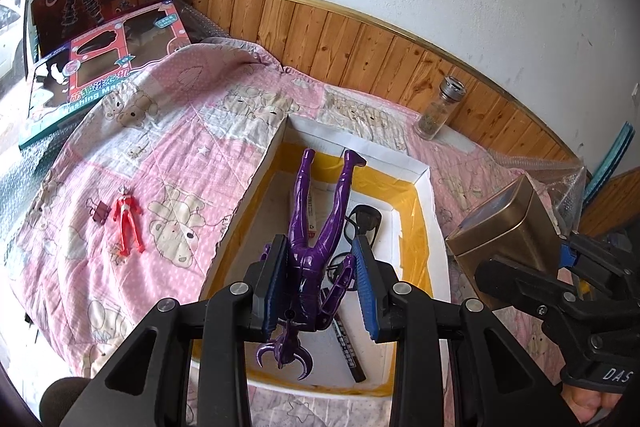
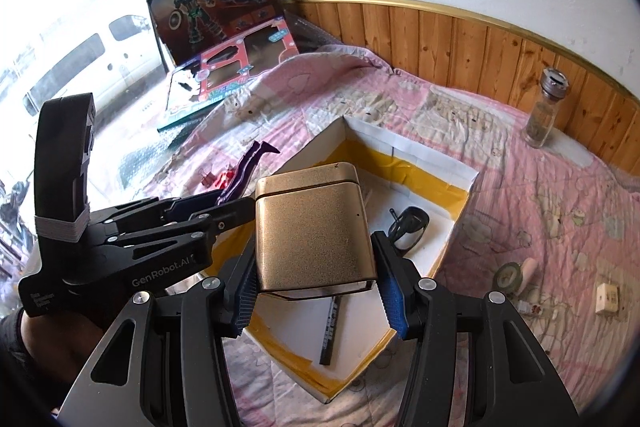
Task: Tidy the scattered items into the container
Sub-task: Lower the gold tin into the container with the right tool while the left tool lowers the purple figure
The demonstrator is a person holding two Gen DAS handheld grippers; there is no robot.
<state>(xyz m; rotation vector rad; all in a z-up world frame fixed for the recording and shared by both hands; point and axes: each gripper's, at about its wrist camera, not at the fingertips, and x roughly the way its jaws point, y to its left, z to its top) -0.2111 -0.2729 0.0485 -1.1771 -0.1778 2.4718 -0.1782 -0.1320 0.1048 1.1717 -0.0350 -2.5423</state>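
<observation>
The left gripper [image 1: 320,287] is clamped on a purple figure [image 1: 320,227], seen from the left wrist camera. The figure hangs head down between the two fingers, its horned head at 6 o'clock and its legs pointing toward 12 o'clock. It is above the white box [image 1: 424,175] with yellow tape inside, which sits on the pink quilt [image 1: 180,147]. In the box lie black sunglasses [image 1: 362,223] and a black marker [image 1: 350,351], both under the figure. At 9 o'clock from the gripper, on the quilt, a small red figure [image 1: 127,223] lies just beside a dark binder clip [image 1: 99,213]. A glass jar [image 1: 440,107] stands at 1 o'clock near the wooden wall panel. At 3 o'clock the right gripper [image 1: 560,251] comes in from the edge and grips a gold tin [image 1: 504,227]; a bit of a hand shows under it.

From the right wrist camera, the right gripper [image 2: 316,291] grasps the gold tin [image 2: 312,227] by its lower part, the lid end pointing toward 12 o'clock. The tin is over the near half of the white box [image 2: 460,179]. The left gripper [image 2: 224,207] reaches in from 9 o'clock, nearly level, and the legs of the purple figure [image 2: 248,167] stick out beyond it. The sunglasses [image 2: 410,223] lie at 2 o'clock from the tin, the marker [image 2: 330,327] at 6 o'clock.
</observation>
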